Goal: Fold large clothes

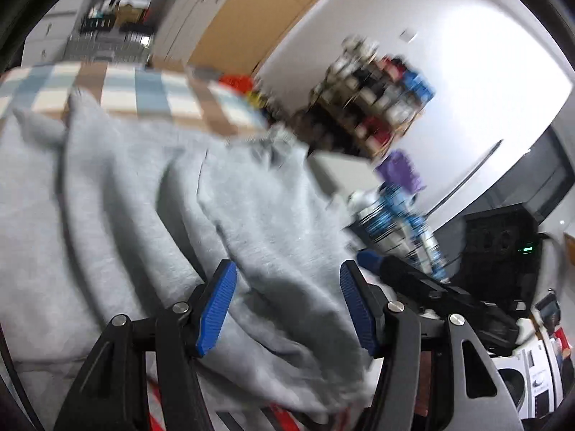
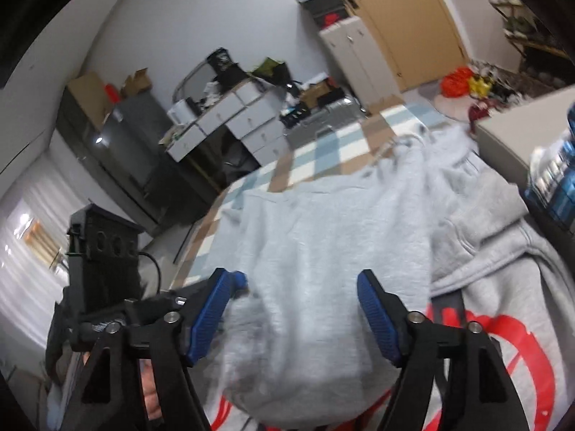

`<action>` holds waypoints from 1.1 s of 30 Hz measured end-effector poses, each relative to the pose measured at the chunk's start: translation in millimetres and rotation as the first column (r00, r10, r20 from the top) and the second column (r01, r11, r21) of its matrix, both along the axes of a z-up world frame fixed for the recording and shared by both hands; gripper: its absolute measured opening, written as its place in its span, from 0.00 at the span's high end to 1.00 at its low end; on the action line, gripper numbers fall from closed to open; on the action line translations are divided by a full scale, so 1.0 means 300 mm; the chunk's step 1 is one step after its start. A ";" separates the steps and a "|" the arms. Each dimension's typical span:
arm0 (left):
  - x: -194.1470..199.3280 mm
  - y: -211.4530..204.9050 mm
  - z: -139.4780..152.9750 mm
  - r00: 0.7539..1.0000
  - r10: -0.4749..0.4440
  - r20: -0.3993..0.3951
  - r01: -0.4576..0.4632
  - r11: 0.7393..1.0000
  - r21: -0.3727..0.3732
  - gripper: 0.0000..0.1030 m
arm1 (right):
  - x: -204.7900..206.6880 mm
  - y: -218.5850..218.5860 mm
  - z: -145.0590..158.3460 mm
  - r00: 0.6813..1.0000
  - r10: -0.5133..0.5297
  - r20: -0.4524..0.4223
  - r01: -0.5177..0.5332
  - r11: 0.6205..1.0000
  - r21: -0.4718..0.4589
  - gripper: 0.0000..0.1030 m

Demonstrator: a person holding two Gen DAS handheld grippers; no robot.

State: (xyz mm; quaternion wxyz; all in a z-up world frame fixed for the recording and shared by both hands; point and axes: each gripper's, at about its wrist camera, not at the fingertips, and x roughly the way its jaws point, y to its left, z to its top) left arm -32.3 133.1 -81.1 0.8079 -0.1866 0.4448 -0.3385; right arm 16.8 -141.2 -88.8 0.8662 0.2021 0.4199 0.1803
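Blue pads [image 2: 208, 314] of right gripper [image 2: 291, 314] stand wide apart, grey sweatshirt [image 2: 323, 237] bunched between them, not pinched: looks like fold just laid down. Left gripper [image 1: 287, 305] likewise parted, cloth sagging between its 2 fingers, no squeeze visible. Sweatshirt lies on checked bedspread [image 2: 334, 143], folded layer over red print [image 2: 517, 352], probably to halve its width. Far bedspread edge bare, room to slide garment there; white cabinet [image 2: 517, 133] crowds sweatshirt's right side.
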 end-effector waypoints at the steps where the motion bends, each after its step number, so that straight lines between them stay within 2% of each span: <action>1: 0.013 -0.009 -0.029 1.000 -0.003 -0.031 0.004 0.999 0.036 0.47 | 0.003 -0.002 -0.014 1.000 -0.011 -0.027 0.010 1.000 -0.010 0.27; 3: 0.033 -0.026 -0.113 0.995 0.025 -0.101 -0.009 0.988 0.154 0.48 | 0.023 -0.007 -0.065 0.995 -0.022 -0.097 0.017 0.999 -0.049 0.28; 6: 0.015 -0.031 -0.115 0.998 -0.001 -0.069 0.015 0.981 0.195 0.48 | 0.060 0.003 -0.143 0.985 -0.001 -0.172 -0.014 0.996 -0.088 0.28; 9: -0.002 -0.008 -0.101 0.998 0.002 -0.062 0.010 0.983 0.186 0.48 | 0.082 0.006 -0.198 0.975 0.004 -0.222 -0.027 0.995 -0.098 0.28; 12: -0.022 0.040 -0.044 0.999 0.018 -0.046 -0.010 0.986 0.164 0.48 | 0.096 -0.014 -0.181 0.972 0.000 -0.235 -0.017 0.997 -0.070 0.29; 14: -0.027 0.090 0.012 0.998 0.061 -0.002 -0.059 0.981 0.182 0.48 | 0.091 -0.043 -0.145 0.974 -0.013 -0.226 0.008 1.000 -0.022 0.29; 16: -0.032 0.183 0.058 0.991 0.125 0.041 -0.131 0.966 0.222 0.47 | 0.081 -0.096 -0.074 0.984 -0.049 -0.170 0.051 0.999 0.007 0.26; 17: -0.018 0.237 0.078 0.986 0.162 0.048 -0.169 0.957 0.235 0.47 | 0.087 -0.123 -0.038 0.988 -0.074 -0.137 0.073 0.997 -0.007 0.14; 19: 0.036 0.345 0.096 0.974 0.223 0.038 -0.225 0.942 0.247 0.46 | 0.148 -0.166 0.013 0.988 -0.121 -0.096 0.111 0.989 -0.099 0.00; 21: 0.124 0.465 0.075 0.951 0.308 -0.009 -0.290 0.907 0.305 0.30 | 0.249 -0.187 0.028 0.991 -0.106 -0.085 0.085 0.972 -0.217 0.00; 23: 0.206 0.548 0.037 0.926 0.372 -0.063 -0.331 0.881 0.337 0.30 | 0.359 -0.199 0.005 0.987 -0.078 -0.138 0.037 0.960 -0.279 0.00; 25: 0.269 0.583 -0.006 0.925 0.358 -0.127 -0.301 0.895 0.330 0.30 | 0.481 -0.216 -0.046 0.971 -0.070 -0.227 0.004 0.960 -0.279 0.00; 28: 0.381 0.557 -0.074 0.928 0.299 -0.223 -0.223 0.924 0.312 0.30 | 0.615 -0.250 -0.129 0.937 -0.085 -0.340 0.001 0.971 -0.240 0.01; 31: 0.449 0.568 -0.128 0.924 0.282 -0.258 -0.205 0.935 0.289 0.30 | 0.694 -0.272 -0.187 0.918 -0.101 -0.384 -0.009 0.962 -0.274 0.01; 33: 0.483 0.559 -0.133 0.927 0.274 -0.255 -0.193 0.934 0.300 0.30 | 0.717 -0.260 -0.221 0.899 -0.108 -0.425 -0.030 0.952 -0.305 0.02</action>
